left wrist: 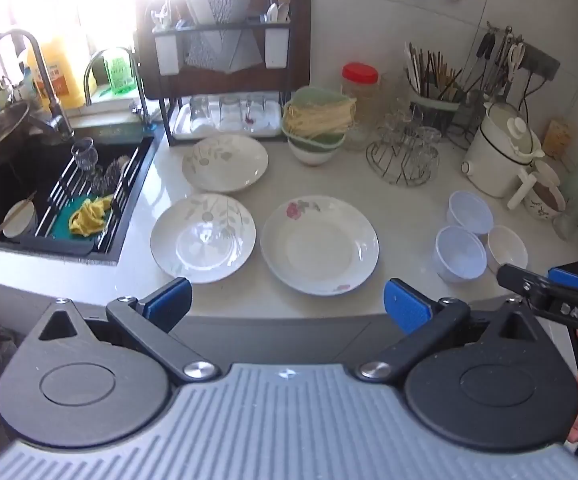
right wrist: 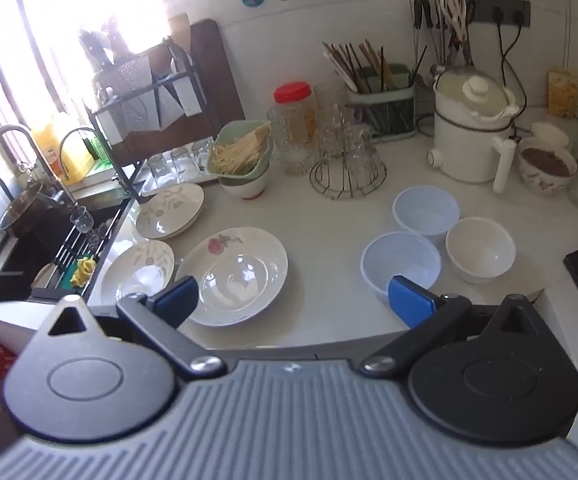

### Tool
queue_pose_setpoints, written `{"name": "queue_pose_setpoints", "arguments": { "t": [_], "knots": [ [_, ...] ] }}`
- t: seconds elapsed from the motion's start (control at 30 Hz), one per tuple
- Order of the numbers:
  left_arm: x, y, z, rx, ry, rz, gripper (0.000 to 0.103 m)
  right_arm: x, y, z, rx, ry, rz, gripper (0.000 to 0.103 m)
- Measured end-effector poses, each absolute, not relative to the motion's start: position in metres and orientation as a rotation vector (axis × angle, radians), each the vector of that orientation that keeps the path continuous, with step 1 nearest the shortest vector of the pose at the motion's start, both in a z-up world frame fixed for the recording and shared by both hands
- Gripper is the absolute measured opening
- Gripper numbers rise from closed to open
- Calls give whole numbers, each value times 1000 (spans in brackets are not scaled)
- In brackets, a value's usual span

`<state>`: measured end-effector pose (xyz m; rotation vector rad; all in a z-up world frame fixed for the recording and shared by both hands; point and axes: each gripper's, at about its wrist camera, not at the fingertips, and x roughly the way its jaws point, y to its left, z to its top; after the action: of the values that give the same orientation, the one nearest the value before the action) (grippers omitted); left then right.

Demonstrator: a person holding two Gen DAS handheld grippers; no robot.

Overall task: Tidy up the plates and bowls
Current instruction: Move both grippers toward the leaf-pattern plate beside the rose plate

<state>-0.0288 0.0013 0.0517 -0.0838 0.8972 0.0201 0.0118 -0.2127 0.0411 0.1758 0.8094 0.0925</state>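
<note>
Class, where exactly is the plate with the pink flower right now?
In both wrist views, the pink-flower plate lies on the counter, right of a leaf-patterned plate, left of the small bowls.

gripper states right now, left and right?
Left gripper: open, holding nothing.
Right gripper: open, holding nothing.

The near right plate (left wrist: 319, 249) is white with pink flowers; the near left plate (left wrist: 203, 237) and the far plate (left wrist: 225, 163) are white with grey-green leaves. Two bowls (right wrist: 426, 209) at right are pale blue, the third bowl (right wrist: 480, 249) white. The jar lid (left wrist: 360, 73) is red, the countertop (left wrist: 401, 216) off-white.
</note>
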Motion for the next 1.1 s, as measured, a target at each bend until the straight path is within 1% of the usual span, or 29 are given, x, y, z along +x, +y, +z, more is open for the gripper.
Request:
{"name": "queue_pose_setpoints", "arguments": {
  "t": [0.1, 0.23, 0.4, 0.57, 0.67, 0.8, 0.9, 1.1],
  "knots": [
    [-23, 7, 61, -103, 946, 9, 103, 20, -213, 34, 201, 812, 107, 103],
    [-16, 14, 82, -142, 1031, 2, 103, 26, -215, 30, 153, 841, 143, 103],
    [-13, 24, 106, -279, 1170, -3, 103, 38, -217, 10, 107, 876, 188, 103],
    [-19, 13, 122, -304, 1273, -19, 103, 46, -213, 6, 88, 896, 219, 103],
    [-26, -3, 131, -315, 1271, -26, 103, 48, -211, 2, 87, 890, 227, 103],
    [-22, -27, 144, -325, 1281, -70, 103, 57, -202, -11, 141, 932, 214, 103],
    [-20, -42, 154, -301, 1280, -99, 103, 56, -195, -14, 156, 914, 233, 103],
    [-4, -49, 168, -249, 1278, -106, 103, 52, -195, -15, 174, 926, 232, 103]
  ]
}}
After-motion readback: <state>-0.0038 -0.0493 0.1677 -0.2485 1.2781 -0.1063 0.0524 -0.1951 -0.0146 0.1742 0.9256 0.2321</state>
